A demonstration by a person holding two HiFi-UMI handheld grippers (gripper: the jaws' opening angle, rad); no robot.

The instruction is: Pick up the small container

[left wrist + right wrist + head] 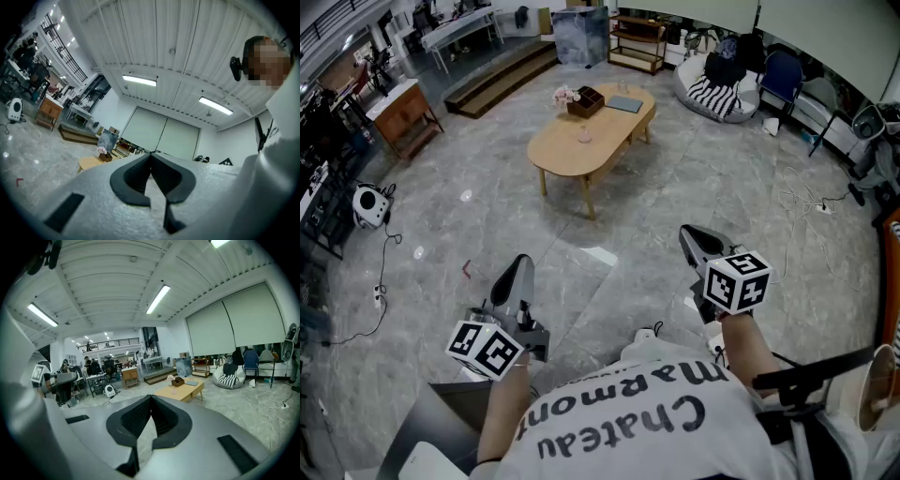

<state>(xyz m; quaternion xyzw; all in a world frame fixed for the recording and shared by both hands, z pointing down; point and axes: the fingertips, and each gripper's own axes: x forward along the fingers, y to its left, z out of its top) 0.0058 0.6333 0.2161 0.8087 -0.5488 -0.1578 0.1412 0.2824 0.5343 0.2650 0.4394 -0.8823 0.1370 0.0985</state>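
Observation:
The small container (pixel 584 136) is a pale pinkish cup standing on a light wooden oval table (pixel 567 155) far ahead of me. It also shows in the right gripper view as a tiny cup (pixel 174 391) on the same table (pixel 187 392). My left gripper (pixel 522 261) is held low at the left, shut with nothing in it; its jaw tips meet (pixel 150 154). At the right, my right gripper (pixel 689 232) is likewise shut and empty, with its tips together (pixel 150 397). Both are well short of the table, over bare floor.
A brown box with flowers (pixel 585 100) and a flat blue-grey item (pixel 624 104) share the table. Low steps (pixel 502 80) lie at the back left and a striped beanbag (pixel 712 94) at the back right. Cables (pixel 802 202) trail at the right; a white device (pixel 367 204) sits at the left.

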